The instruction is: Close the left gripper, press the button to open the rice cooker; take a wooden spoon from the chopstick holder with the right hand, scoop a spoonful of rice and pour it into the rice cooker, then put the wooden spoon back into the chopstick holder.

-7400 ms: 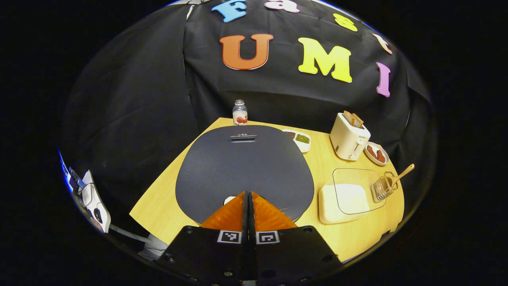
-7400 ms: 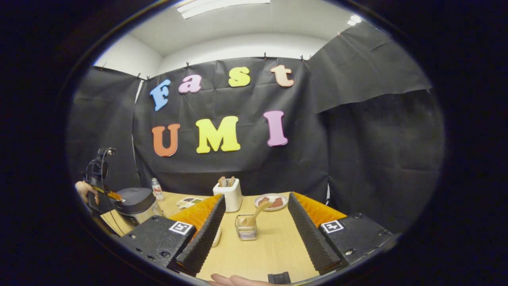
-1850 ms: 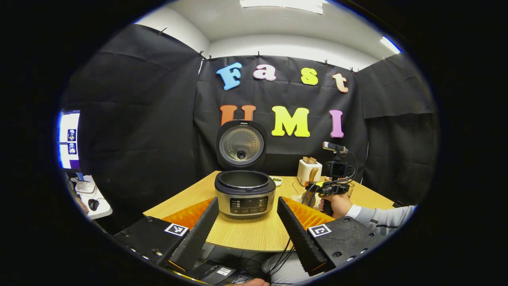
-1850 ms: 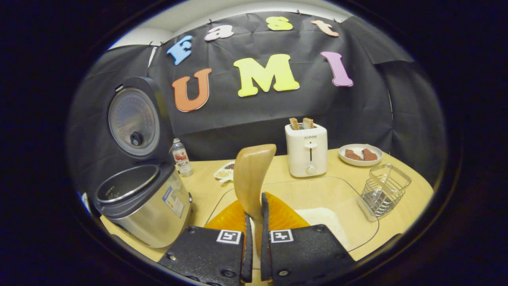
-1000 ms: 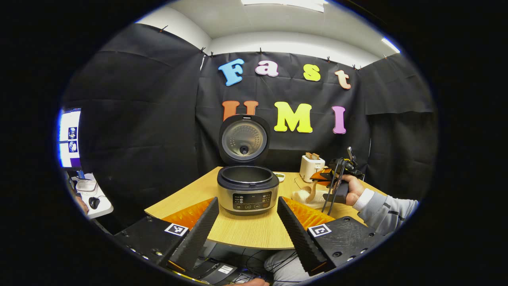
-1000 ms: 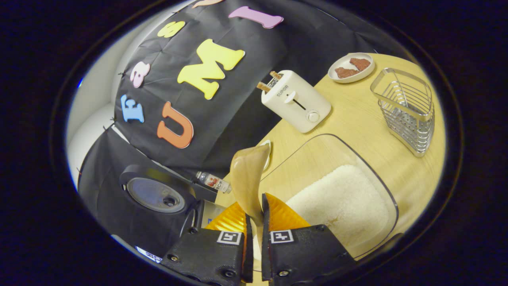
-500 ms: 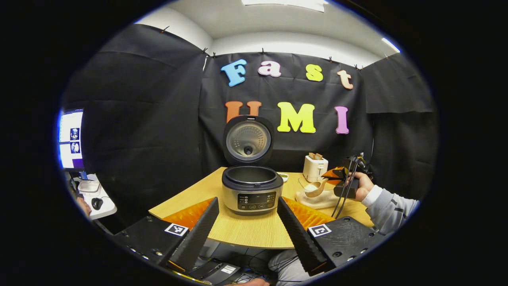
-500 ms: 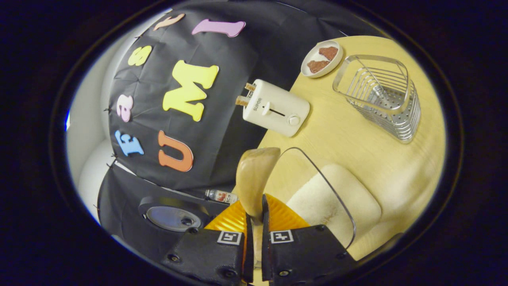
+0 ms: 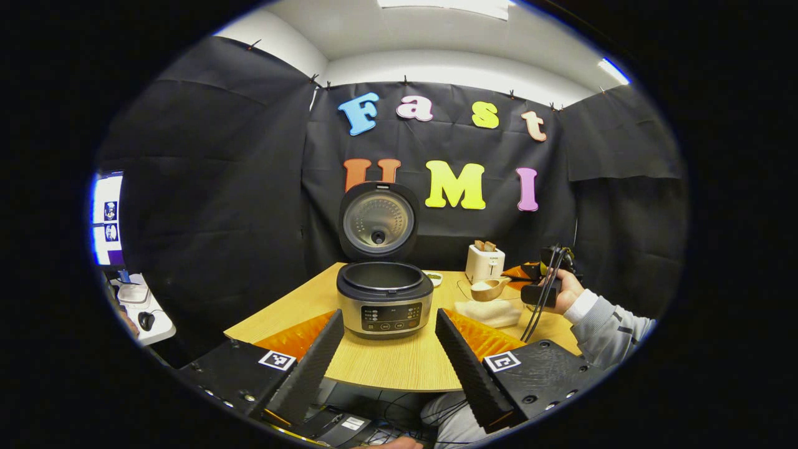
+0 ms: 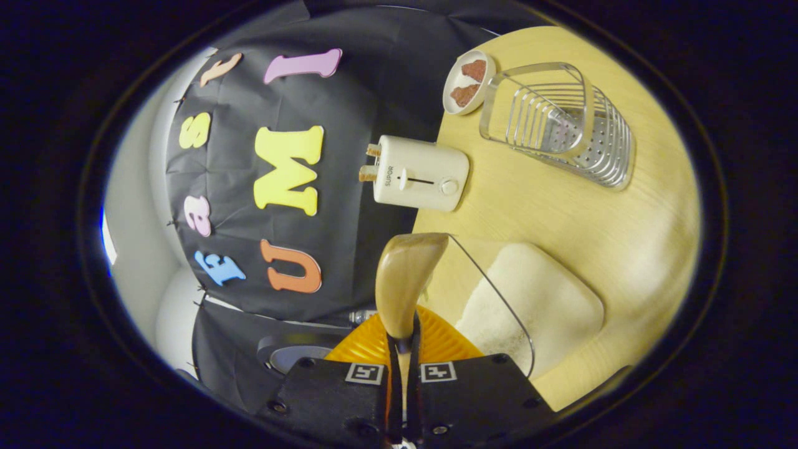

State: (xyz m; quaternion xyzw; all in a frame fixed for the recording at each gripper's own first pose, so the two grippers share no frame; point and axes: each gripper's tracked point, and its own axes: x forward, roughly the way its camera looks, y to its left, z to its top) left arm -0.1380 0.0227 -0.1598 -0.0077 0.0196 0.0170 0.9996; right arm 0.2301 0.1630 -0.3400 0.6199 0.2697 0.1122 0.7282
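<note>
Clamping the wooden spoon point(image 10: 405, 274), right gripper point(image 10: 404, 340) nears toaster point(image 10: 421, 173); left gripper point(image 9: 388, 349) jaws gape.

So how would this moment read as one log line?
cooker: lid open | right gripper: holds spoon with rice above rice tray | left gripper: open, idle

I note a toaster point(image 10: 421, 173) with bread slices on the surface point(image 10: 561, 206), a plate point(image 10: 466, 75) of brown food beyond it.
</note>
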